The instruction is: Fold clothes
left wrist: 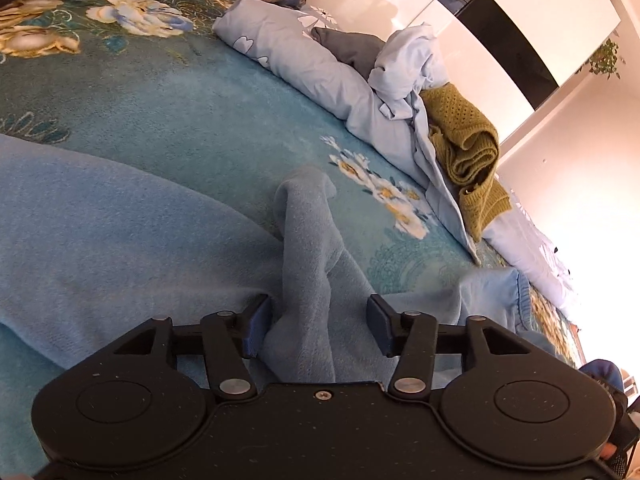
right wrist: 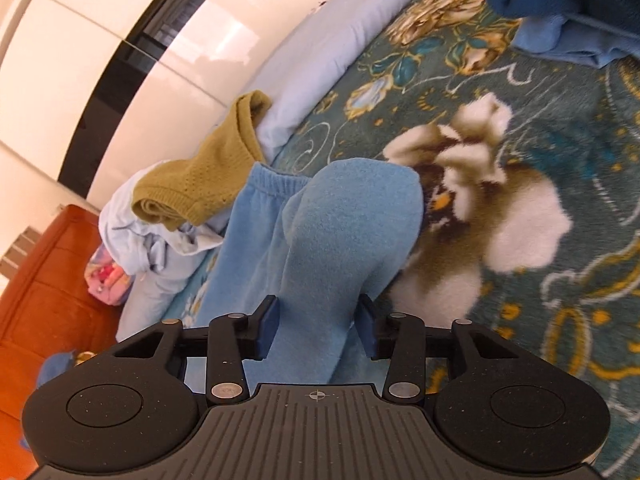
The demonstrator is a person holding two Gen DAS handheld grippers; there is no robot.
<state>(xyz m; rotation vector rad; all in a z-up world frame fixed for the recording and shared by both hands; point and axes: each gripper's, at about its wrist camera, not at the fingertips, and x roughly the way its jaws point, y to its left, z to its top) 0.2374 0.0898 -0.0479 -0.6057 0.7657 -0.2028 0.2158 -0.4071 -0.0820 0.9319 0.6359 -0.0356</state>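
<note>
On the floral bedspread [left wrist: 168,92]: blue fleece garment [left wrist: 100,216] runs lengthwise ahead of both grippers. Left gripper [left wrist: 320,326] and right gripper [right wrist: 318,326] each straddle a raised fold, jaws parted, not clamped.

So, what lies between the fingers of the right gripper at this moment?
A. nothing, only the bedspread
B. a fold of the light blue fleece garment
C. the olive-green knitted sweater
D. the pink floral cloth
B: in the right wrist view, a raised fold of the light blue fleece garment runs between the open fingers of the right gripper, while the olive-green knitted sweater lies apart on the pale blue bedding.
</note>
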